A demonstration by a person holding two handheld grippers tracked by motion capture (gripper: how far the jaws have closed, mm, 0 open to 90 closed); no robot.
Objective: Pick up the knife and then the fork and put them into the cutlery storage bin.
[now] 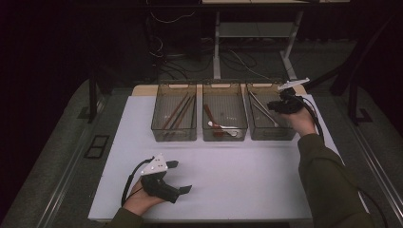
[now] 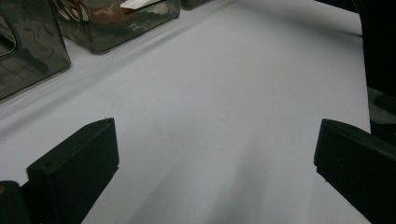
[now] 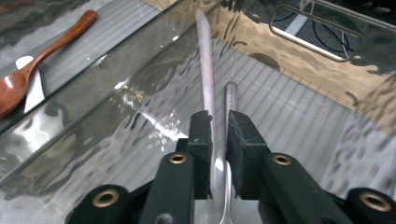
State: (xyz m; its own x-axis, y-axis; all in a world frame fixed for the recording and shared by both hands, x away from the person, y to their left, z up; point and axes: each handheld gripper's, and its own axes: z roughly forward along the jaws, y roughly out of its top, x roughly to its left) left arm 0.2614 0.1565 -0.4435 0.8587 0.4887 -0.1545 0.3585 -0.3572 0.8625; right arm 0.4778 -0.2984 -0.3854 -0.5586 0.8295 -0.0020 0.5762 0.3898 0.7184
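Your right gripper point(image 3: 218, 122) is clamped on a metal utensil point(image 3: 205, 70) inside the right bin point(image 1: 271, 134), so the sorting is almost done. Release it there; your left gripper point(image 1: 177, 176) rests with jaws apart on the table point(image 1: 237, 180).

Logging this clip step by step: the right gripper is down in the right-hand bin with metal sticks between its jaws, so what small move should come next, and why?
Probably open the jaws a little to let go. The right gripper is shut on the pair of silver metal chopsticks, whose tips already reach low inside the clear smoky plastic right-hand bin. The left gripper rests open on the white table.
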